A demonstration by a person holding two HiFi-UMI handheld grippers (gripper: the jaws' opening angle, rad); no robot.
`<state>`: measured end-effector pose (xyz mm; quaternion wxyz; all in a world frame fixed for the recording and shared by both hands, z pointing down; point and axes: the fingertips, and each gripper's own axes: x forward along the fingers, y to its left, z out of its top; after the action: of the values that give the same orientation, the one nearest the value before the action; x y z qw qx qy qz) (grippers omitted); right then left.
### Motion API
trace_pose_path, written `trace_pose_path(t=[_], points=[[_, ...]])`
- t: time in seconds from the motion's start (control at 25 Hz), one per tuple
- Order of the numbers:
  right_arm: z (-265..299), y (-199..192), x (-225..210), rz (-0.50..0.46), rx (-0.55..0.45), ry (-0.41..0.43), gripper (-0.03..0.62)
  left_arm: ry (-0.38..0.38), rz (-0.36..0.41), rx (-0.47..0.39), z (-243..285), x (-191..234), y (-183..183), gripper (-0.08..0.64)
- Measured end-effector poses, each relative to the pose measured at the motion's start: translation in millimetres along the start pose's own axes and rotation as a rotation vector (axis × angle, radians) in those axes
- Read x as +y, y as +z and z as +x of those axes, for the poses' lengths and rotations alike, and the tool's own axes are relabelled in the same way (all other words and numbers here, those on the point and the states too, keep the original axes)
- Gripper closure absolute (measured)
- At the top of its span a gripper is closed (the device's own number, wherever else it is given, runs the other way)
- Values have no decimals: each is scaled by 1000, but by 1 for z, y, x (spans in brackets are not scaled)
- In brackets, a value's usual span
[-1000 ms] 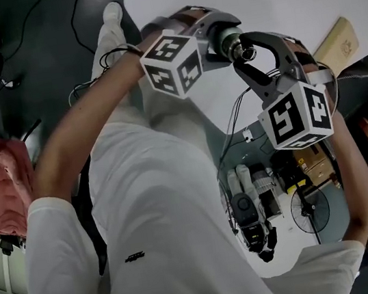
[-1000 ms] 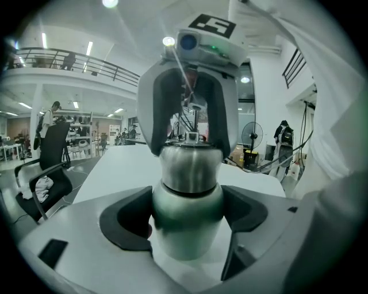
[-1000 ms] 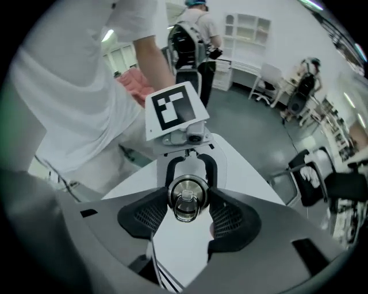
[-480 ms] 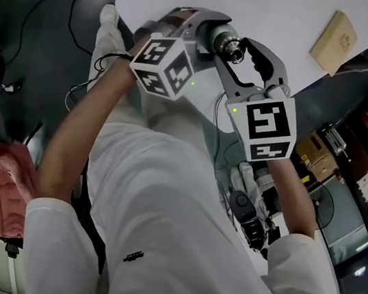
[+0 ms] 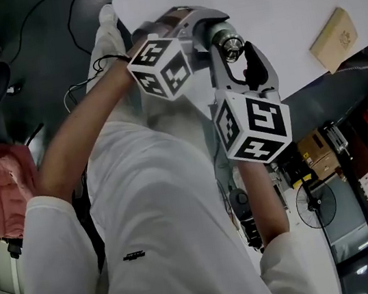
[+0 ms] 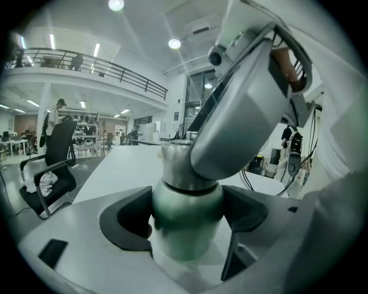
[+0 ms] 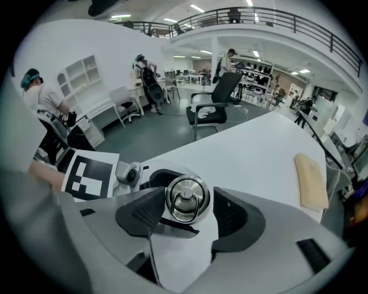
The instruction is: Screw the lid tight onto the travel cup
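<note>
My left gripper [image 6: 187, 227] is shut on the body of the green-and-steel travel cup [image 6: 187, 209], with a dark pad pressed on each side. In the head view the cup [image 5: 216, 32] is held up above the white table's near edge. Its steel lid [image 7: 187, 198], with a ring handle on top, sits on the cup's mouth. My right gripper [image 7: 185, 211] stands round that lid [image 5: 232, 46]. Its jaws are opening, the lid is between them, and a thin gap shows at the right pad. The marker cube [image 7: 89, 175] of the left gripper shows behind.
The white table [image 7: 253, 155] stretches beyond the cup, with a flat tan box [image 7: 310, 181] lying on it at the right. A black office chair [image 7: 215, 97] and several people stand far behind. Below me are cables, a fan [image 5: 311, 209] and a red cloth [image 5: 3, 185].
My right gripper has swung left and turned round the lid, so its marker cube now hangs under the cup. Its jaws have widened a little. The left gripper and cup barely moved.
</note>
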<state>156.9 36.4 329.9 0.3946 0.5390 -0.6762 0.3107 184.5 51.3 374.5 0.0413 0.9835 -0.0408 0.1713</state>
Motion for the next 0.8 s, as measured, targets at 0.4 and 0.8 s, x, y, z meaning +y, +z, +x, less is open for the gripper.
trace_pose_path(t=[0.4,0.8], points=[[-25,19,20,-401,-10,284,330,-4,1,2,-2,0,0,208],[-26,5,29,-1116,150,546,330,-14,3,-4,-5,1,0,207]])
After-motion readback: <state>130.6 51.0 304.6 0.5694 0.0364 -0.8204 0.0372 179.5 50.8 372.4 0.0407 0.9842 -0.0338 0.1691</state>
